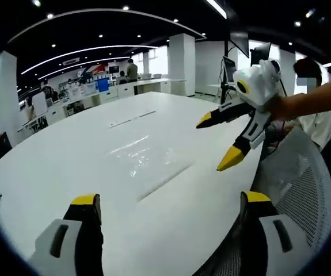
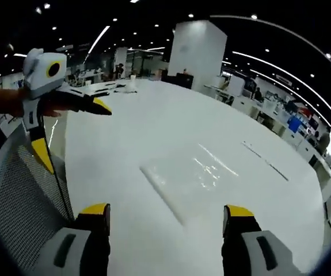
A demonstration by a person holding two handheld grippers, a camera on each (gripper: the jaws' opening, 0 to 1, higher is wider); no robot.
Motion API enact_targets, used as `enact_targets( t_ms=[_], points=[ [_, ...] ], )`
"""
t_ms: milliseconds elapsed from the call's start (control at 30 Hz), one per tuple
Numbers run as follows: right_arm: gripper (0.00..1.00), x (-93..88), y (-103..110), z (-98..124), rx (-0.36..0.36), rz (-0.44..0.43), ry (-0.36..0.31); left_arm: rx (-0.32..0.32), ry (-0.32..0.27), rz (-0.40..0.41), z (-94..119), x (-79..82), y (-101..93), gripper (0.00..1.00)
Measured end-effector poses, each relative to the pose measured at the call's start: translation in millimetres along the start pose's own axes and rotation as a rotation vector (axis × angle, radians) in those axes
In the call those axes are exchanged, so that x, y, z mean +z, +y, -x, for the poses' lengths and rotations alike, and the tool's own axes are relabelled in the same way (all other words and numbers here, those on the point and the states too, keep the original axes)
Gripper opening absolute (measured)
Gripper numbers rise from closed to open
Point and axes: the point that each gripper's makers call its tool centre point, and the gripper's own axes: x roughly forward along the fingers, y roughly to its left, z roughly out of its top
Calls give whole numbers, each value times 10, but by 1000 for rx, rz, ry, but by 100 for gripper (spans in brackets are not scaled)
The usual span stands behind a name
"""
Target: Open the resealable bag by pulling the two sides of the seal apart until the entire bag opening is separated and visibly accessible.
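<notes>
Lying flat on the broad white glossy table (image 1: 67, 161), a clear rectangular plastic resealable bag (image 1: 145, 158) sits a little in from the table's near edge, apart from both tools; ceiling lights glint off its film, and one long straight edge reads as a darker line, though which edge carries the seal cannot be told. In the right gripper view the same bag (image 2: 197, 175) rests ahead of the jaws, nearer the table's near edge than its far end, with nothing touching it. The left gripper (image 1: 171, 207), white-bodied with black jaws capped in yellow, hangs above the near edge with its jaws spread wide and holding nothing. The right gripper (image 2: 168, 215), same build, is likewise gaping over the near edge, jaws well apart and empty. Each tool also enters the other's view: the right gripper (image 1: 217, 144) comes in at the side, held by a bare forearm, jaws parted above the table edge; the left gripper (image 2: 73, 129) shows the same way, jaws parted. A grey mesh chair back (image 1: 300, 184) stands just beside the table's near edge, under the hands. Beyond the far edge, an open-plan office with a white square pillar (image 2: 197, 54), desks and distant people.
</notes>
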Motion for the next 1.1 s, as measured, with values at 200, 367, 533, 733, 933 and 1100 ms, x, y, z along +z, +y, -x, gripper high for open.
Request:
enact_targets(
  t_ms=[200, 367, 533, 733, 933, 1100],
  points=[
    [100, -76, 43, 231, -34, -110, -32, 11, -27, 27, 87, 23, -13, 97],
    [100, -180, 102, 344, -39, -153, -15, 11, -33, 25, 123, 18, -38, 98],
    [100, -185, 118, 444, -58, -196, -36, 12, -43, 25, 164, 33, -86, 99],
    [100, -324, 45, 488, -86, -207, -8, 18, -18, 48, 181, -48, -105, 98],
    [100, -337, 9, 517, -85, -177, -8, 15, -27, 51, 206, -21, -107, 99],
    [100, -301, -4, 532, -75, -183, -26, 35, -40, 58, 205, 21, -76, 99]
  ],
)
